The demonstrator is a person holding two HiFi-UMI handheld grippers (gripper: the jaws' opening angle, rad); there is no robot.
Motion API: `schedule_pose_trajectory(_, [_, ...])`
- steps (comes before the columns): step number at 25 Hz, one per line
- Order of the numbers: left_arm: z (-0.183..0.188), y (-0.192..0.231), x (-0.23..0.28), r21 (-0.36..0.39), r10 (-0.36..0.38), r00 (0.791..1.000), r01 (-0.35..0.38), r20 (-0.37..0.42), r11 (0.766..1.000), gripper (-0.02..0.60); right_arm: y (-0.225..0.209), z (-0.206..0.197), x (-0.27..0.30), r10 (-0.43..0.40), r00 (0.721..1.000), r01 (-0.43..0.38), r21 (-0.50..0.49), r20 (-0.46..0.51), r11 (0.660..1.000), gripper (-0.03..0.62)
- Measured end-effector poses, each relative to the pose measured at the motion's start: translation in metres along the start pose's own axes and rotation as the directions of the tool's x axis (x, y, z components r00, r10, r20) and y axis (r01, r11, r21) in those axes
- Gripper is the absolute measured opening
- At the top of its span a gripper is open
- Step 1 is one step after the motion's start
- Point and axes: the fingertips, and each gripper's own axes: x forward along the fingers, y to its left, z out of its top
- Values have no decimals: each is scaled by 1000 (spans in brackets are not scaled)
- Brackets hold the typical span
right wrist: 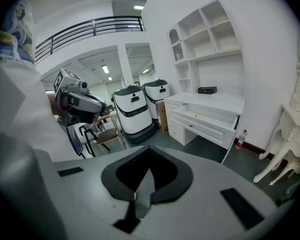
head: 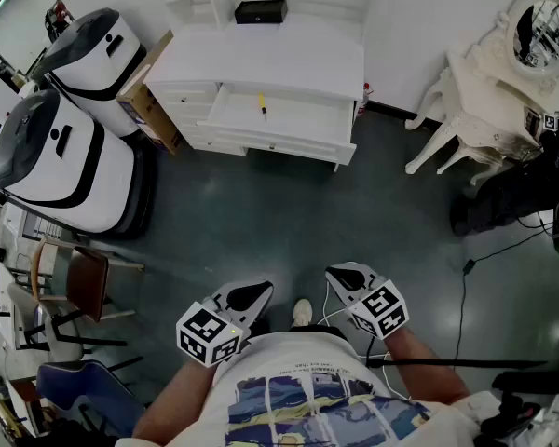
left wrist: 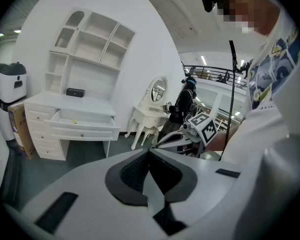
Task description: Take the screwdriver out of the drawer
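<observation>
The yellow-handled screwdriver lies in the open drawer of the white desk, at about 12 o'clock in the head view and well apart from both grippers. The left gripper, near 7 o'clock, and the right gripper, near 5 o'clock, sit close by the person's torso. Each has its jaws clenched together on nothing, tips angled down toward the floor.

I read no text or numbers; only letterless square markers sit behind the fingers of the left gripper and right gripper.
</observation>
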Motion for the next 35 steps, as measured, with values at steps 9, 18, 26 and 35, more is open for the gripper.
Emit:
schedule_pose_trajectory(9, [1,-3,2,-4,9,1000,-9,-5,1000,14,-7,-7,-6,-5,1000,5,1,-14,1000,25])
schedule_pose_trajectory(18, [13,37,-1,-31,28,999,-27,30,999,14,-21,15,31,6,1000,-6,1,-7,1000,25])
schedule_pose_trajectory(26, [51,120,1,0,-44,997,44,69,999,14,-46,68,93,-76,997,76,9,-11,997,28])
schedule_pose_trajectory(35, [96,233,-23,29,-123,989,121,82,992,14,-72,136,178,-172,984,175,73,-55,982,29])
